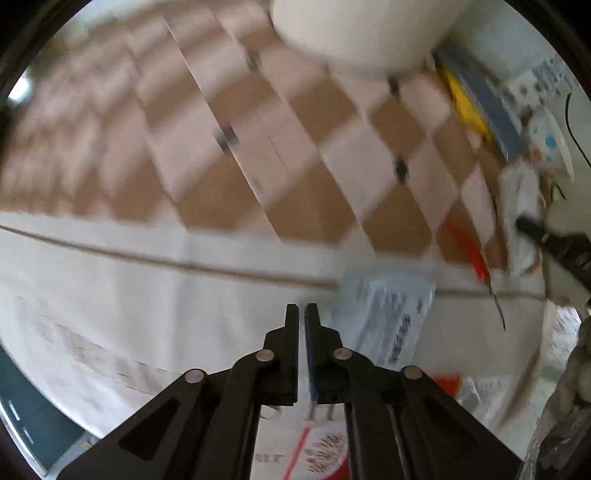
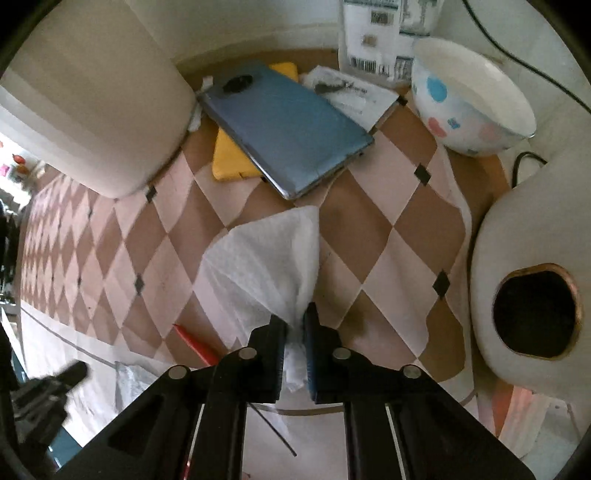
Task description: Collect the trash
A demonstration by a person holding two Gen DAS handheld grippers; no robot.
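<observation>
My right gripper (image 2: 294, 320) is shut on a white paper tissue (image 2: 266, 254), which fans out ahead of the jaws above the checkered tabletop (image 2: 369, 229). My left gripper (image 1: 301, 309) is shut and empty, over white printed paper (image 1: 110, 295) at the table's edge. A light blue printed wrapper (image 1: 388, 314) lies just right of the left gripper. The left wrist view is blurred. The right gripper shows at the right edge of the left wrist view (image 1: 532, 229) with the tissue (image 1: 521, 206). The left gripper shows at the lower left of the right wrist view (image 2: 70, 373).
A blue phone (image 2: 288, 129) lies on a yellow pad (image 2: 231, 158). A spotted bowl (image 2: 472, 103), a toilet paper roll (image 2: 532, 288), a white cylinder (image 2: 96, 96), a printed package (image 2: 384, 33) and crumpled paper (image 2: 351, 92) stand around. A red pen (image 2: 195, 345) lies near the front.
</observation>
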